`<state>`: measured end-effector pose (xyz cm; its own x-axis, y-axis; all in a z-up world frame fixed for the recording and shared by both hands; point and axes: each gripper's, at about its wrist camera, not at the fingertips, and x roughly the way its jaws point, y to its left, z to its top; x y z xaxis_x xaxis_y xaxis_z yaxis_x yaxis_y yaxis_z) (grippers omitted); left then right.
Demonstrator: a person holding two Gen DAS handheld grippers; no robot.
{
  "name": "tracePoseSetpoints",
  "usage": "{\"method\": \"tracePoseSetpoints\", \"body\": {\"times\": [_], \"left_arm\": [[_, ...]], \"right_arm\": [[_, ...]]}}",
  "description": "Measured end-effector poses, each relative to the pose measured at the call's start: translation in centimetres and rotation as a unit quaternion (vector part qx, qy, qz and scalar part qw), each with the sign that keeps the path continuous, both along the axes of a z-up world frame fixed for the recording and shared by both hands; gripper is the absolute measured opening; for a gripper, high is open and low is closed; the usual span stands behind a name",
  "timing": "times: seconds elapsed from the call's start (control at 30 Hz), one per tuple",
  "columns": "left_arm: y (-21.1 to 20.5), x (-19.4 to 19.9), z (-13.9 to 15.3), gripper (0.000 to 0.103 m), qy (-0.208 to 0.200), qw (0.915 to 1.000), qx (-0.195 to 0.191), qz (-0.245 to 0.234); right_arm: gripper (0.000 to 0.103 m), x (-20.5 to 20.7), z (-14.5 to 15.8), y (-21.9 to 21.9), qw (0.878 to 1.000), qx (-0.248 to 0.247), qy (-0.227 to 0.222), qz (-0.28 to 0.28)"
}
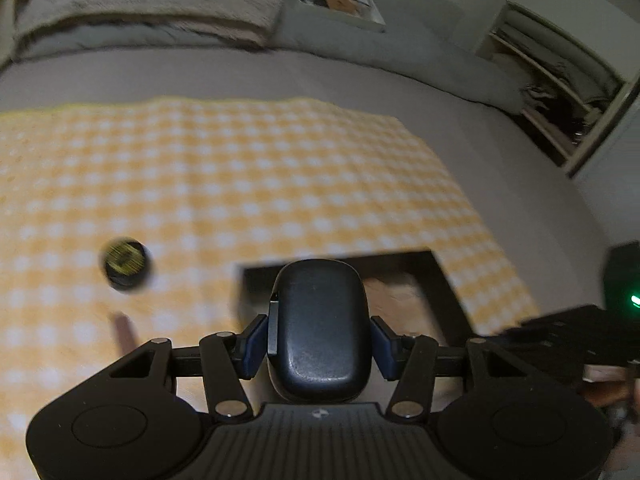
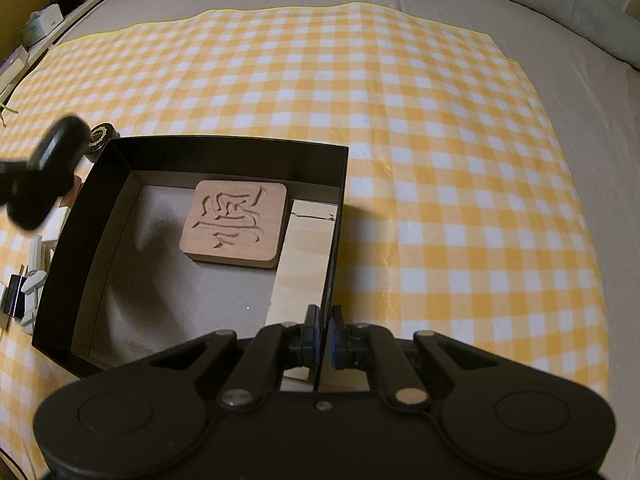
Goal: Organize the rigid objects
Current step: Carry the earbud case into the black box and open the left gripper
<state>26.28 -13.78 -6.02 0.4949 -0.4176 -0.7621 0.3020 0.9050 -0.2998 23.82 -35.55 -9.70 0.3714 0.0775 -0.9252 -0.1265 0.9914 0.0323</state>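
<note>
My left gripper (image 1: 319,342) is shut on a dark rounded case (image 1: 320,328) and holds it above the near edge of a black open box (image 1: 444,280). In the right wrist view the same case (image 2: 48,168) hangs blurred at the box's left side. My right gripper (image 2: 325,340) is shut on the right wall of the black box (image 2: 336,240). Inside the box lie a carved wooden block (image 2: 236,224) and a pale wooden board (image 2: 304,264). A small round black tin with a gold lid (image 1: 126,266) lies on the checked cloth, and it also shows in the right wrist view (image 2: 100,138).
A yellow-and-white checked cloth (image 2: 440,160) covers the grey bed (image 2: 580,80). Small white and black items (image 2: 28,292) lie left of the box. Pillows (image 1: 160,4) and a shelf (image 1: 560,92) stand beyond the cloth.
</note>
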Motion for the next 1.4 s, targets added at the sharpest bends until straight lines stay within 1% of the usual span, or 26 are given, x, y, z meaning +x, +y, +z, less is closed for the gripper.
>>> {"method": "tracePoseSetpoints", "body": {"times": [0.13, 0.2, 0.27, 0.4, 0.57, 0.67, 0.73, 0.83, 0.87, 0.9, 1.07, 1.23, 1.33, 1.4], "left_arm": [[-2.3, -1.2, -1.1, 0.054, 0.038, 0.9986, -0.030, -0.020], [-3.3, -1.4, -2.3, 0.054, 0.070, 0.9960, -0.049, -0.027], [-4.2, -1.5, -3.4, 0.054, 0.090, 0.9937, -0.060, -0.027], [-5.5, -1.5, -5.0, 0.054, 0.095, 0.9931, -0.065, -0.024], [-6.5, -0.5, -6.4, 0.054, 0.122, 0.9899, -0.073, -0.004], [-7.1, -0.3, -7.1, 0.054, 0.126, 0.9893, -0.073, -0.001], [-7.1, -0.1, -7.7, 0.055, 0.128, 0.9885, -0.080, 0.010], [-6.6, 0.4, -8.3, 0.067, 0.131, 0.9846, -0.110, 0.038], [-6.5, 0.5, -8.4, 0.073, 0.132, 0.9837, -0.114, 0.045], [-6.5, 0.7, -8.5, 0.077, 0.134, 0.9838, -0.110, 0.047], [-6.0, 0.7, -8.3, 0.078, 0.137, 0.9847, -0.101, 0.037], [-5.9, 0.1, -7.4, 0.082, 0.134, 0.9863, -0.092, 0.026], [-5.5, -0.4, -6.6, 0.084, 0.130, 0.9868, -0.096, 0.015], [-5.5, -0.8, -5.9, 0.087, 0.125, 0.9872, -0.098, 0.009]], "right_arm": [[0.005, 0.0, 0.0, 0.0, 1.000, 0.001, 0.000, 0.000], [0.005, 0.1, 0.1, 0.0, 1.000, 0.002, 0.001, -0.001], [0.005, 0.1, 0.0, -0.1, 1.000, 0.002, 0.001, -0.002], [0.005, 0.1, 0.0, -0.1, 1.000, 0.003, 0.001, -0.002], [0.005, 0.2, 0.0, -0.2, 1.000, 0.008, 0.001, -0.006], [0.005, 0.2, 0.0, -0.2, 1.000, 0.010, 0.001, -0.006], [0.005, 0.2, 0.0, -0.2, 1.000, 0.014, 0.002, -0.008], [0.005, 0.1, -0.1, -0.3, 1.000, 0.015, 0.002, -0.009], [0.005, 0.2, -0.1, -0.3, 1.000, 0.015, 0.002, -0.010], [0.005, 0.2, 0.0, -0.4, 1.000, 0.018, 0.002, -0.012], [0.005, 0.2, 0.0, -0.8, 1.000, 0.022, 0.002, -0.013], [0.005, 0.2, 0.0, -0.8, 1.000, 0.025, 0.003, -0.015], [0.005, 0.2, -0.1, -0.9, 0.999, 0.027, 0.004, -0.018], [0.005, 0.2, -0.1, -0.9, 0.999, 0.028, 0.004, -0.019]]}}
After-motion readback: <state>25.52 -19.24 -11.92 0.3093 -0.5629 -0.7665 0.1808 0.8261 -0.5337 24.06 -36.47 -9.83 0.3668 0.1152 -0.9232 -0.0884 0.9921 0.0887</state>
